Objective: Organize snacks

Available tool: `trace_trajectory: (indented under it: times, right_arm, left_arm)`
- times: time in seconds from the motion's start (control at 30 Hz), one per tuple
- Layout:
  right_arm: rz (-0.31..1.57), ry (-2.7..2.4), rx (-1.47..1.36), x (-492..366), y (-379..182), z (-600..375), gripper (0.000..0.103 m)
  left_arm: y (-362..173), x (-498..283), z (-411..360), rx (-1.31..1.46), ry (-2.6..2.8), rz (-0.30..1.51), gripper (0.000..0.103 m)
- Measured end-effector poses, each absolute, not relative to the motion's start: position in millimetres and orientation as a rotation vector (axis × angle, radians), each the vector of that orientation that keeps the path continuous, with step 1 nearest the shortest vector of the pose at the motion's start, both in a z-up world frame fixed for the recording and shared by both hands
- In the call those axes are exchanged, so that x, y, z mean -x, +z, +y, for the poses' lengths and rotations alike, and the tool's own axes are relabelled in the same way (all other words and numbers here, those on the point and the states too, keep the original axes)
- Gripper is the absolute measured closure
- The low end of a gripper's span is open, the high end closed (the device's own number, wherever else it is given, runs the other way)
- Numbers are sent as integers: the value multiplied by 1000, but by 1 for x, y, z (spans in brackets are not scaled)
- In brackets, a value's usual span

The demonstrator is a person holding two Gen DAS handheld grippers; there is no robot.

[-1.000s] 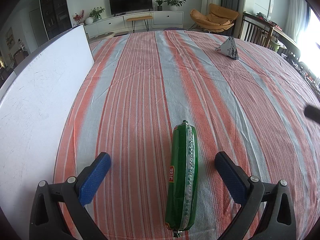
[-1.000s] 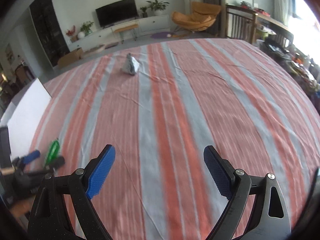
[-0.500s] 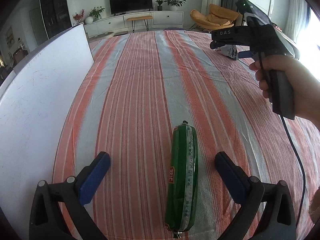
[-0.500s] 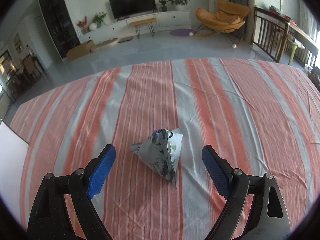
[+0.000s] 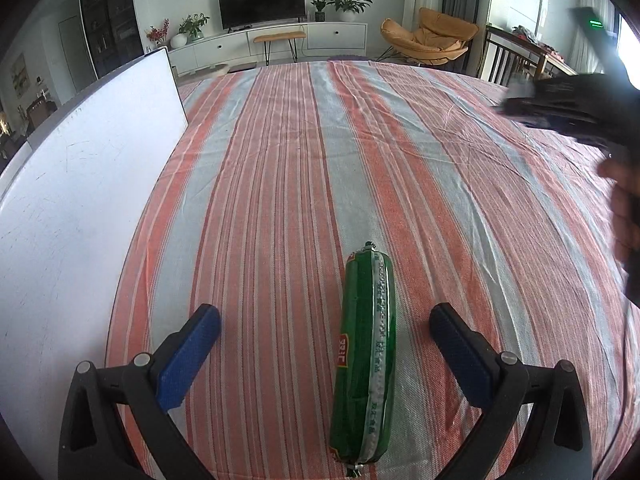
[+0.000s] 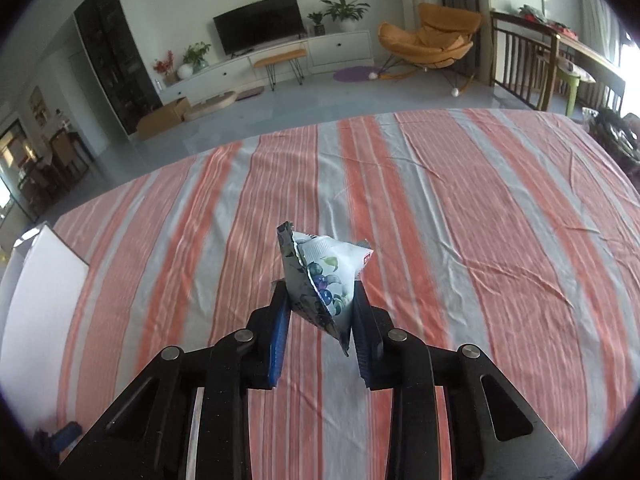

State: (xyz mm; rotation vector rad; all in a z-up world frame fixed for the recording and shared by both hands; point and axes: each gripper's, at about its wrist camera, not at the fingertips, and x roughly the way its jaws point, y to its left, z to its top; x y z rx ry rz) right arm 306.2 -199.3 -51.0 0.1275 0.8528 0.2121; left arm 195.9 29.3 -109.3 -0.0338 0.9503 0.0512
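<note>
A green sausage stick [image 5: 366,360] lies lengthwise on the striped tablecloth [image 5: 320,160], between the fingers of my left gripper [image 5: 324,315]. That gripper is open and its blue pads stand well clear of the stick on both sides. In the right wrist view, a pyramid-shaped snack packet [image 6: 324,268], white with a blueberry print, sits between the pads of my right gripper [image 6: 319,292]. Its jaws are closing and both pads press on the packet's sides. The packet is off the cloth. In the left wrist view the right gripper is a dark blur at the right edge, held by a hand [image 5: 624,208].
A large white board [image 5: 80,200] lies along the left side of the table, also seen as the white board [image 6: 40,300] in the right wrist view. Beyond the table's far edge are a TV unit, an orange chair [image 6: 428,40] and wooden chairs.
My right gripper came up to the pyramid packet, closed its wide-open jaws on it and lifted it. In the left wrist view it slid toward the right edge. The left gripper and sausage kept still.
</note>
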Motion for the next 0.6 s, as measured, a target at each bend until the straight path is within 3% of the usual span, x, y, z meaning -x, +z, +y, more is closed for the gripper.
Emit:
trace_trajectory:
  times: [0.17,0.4,0.47,0.5,0.53,0.6]
  right_arm:
    - [855,202,-132,-222,-33,-221,73]
    - [918,87,-43,-130,-79,-211,72]
    - [902,64,-40,-120,-89,-209,66]
    - [876,54,-40,-115,-88,-210,55]
    - [882,28,-36,-115,-91,-210,30]
    - [893,0,-1,-115,-94,-205,26]
  left_arm:
    - [-110,-195,29,31,52,950,0]
    - [-109,-195,29,31,52,950,0]
    - [-109,-195,29,31,51,950,0]
    - [-109,-195,29,31,51,950,0]
    - [-109,-195,29,31,52,950,0]
    - [-109,-195,29,30,52,950,0]
